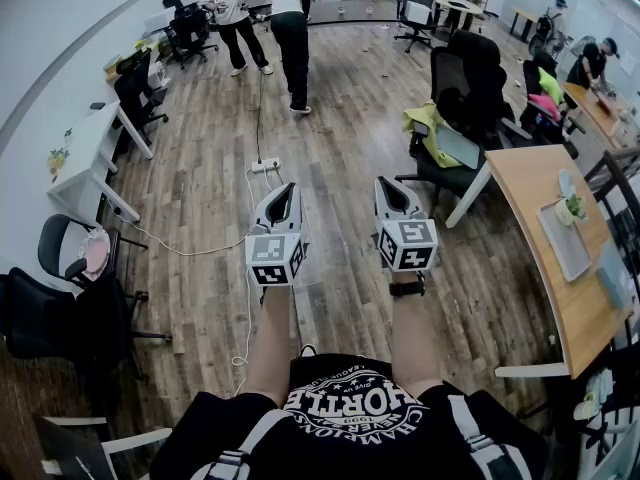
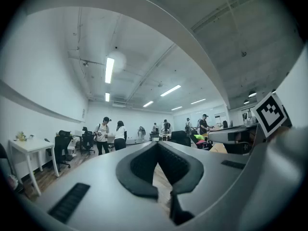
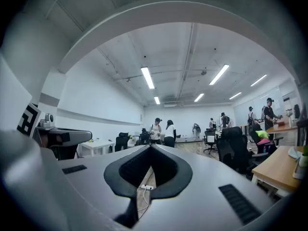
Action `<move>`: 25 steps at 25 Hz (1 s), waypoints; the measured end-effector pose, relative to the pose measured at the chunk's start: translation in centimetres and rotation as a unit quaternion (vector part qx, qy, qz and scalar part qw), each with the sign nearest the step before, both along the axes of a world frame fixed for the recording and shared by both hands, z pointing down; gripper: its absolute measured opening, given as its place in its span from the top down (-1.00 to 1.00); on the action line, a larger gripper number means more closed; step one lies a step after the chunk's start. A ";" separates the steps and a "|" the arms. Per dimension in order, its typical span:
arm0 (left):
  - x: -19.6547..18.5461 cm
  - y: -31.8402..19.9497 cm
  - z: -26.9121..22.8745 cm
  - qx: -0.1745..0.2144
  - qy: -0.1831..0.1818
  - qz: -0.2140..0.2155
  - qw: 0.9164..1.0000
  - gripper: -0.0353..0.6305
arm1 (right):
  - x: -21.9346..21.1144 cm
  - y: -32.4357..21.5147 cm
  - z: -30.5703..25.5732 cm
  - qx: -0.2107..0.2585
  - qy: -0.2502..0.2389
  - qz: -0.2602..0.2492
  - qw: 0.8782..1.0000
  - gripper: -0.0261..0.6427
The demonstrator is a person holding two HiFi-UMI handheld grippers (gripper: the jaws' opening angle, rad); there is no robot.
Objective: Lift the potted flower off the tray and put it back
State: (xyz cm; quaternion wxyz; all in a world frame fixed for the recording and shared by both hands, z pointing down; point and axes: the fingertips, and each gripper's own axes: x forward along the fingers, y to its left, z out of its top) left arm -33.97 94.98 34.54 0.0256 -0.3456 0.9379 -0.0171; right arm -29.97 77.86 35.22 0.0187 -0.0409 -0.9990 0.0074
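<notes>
I hold my left gripper [image 1: 283, 194] and right gripper [image 1: 393, 188] level over the wood floor [image 1: 200, 208], both with jaws pressed together on nothing. Well off to my right, the potted flower [image 1: 572, 207] stands at the far end of the tray [image 1: 566, 250] on a wooden table [image 1: 540, 288]. Beyond, two people [image 1: 265, 18] stand.

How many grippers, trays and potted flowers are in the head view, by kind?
Grippers: 2, the left gripper and the right gripper
Tray: 1
Potted flower: 1
Total: 4
</notes>
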 end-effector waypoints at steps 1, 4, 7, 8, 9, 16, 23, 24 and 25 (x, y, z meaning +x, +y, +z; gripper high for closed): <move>0.3 -0.7 -0.1 -0.001 0.001 0.001 1.000 0.84 | 0.4 -0.5 -0.1 0.002 -0.001 0.000 1.000 0.87; 1.2 -2.6 -0.1 -0.004 0.003 0.005 1.000 0.84 | 1.4 -1.9 -0.3 0.007 -0.001 -0.001 1.000 0.87; 2.2 -4.9 0.3 -0.007 0.006 0.014 1.000 0.84 | 2.6 -3.9 -0.1 0.006 0.001 0.002 1.000 0.87; 2.6 -5.7 0.4 -0.008 0.006 0.018 1.000 0.84 | 3.1 -4.6 0.0 0.004 0.001 0.003 1.000 0.87; 2.9 -6.5 0.4 -0.009 0.007 0.023 1.000 0.84 | 3.6 -5.2 0.1 0.001 0.001 0.004 1.000 0.87; 5.4 -13.1 0.7 -0.016 0.008 0.071 0.997 0.84 | 7.0 -9.9 1.0 -0.017 0.007 0.032 0.999 0.87; 8.0 -20.7 0.9 -0.027 0.006 0.149 0.988 0.84 | 10.5 -15.3 1.9 -0.049 0.014 0.089 0.995 0.87; 8.3 -21.7 0.9 -0.027 0.006 0.160 0.987 0.84 | 11.0 -16.1 2.0 -0.051 0.014 0.100 0.994 0.87; 8.5 -22.9 1.0 -0.029 0.006 0.173 0.985 0.84 | 11.5 -17.0 2.3 -0.054 0.016 0.113 0.992 0.87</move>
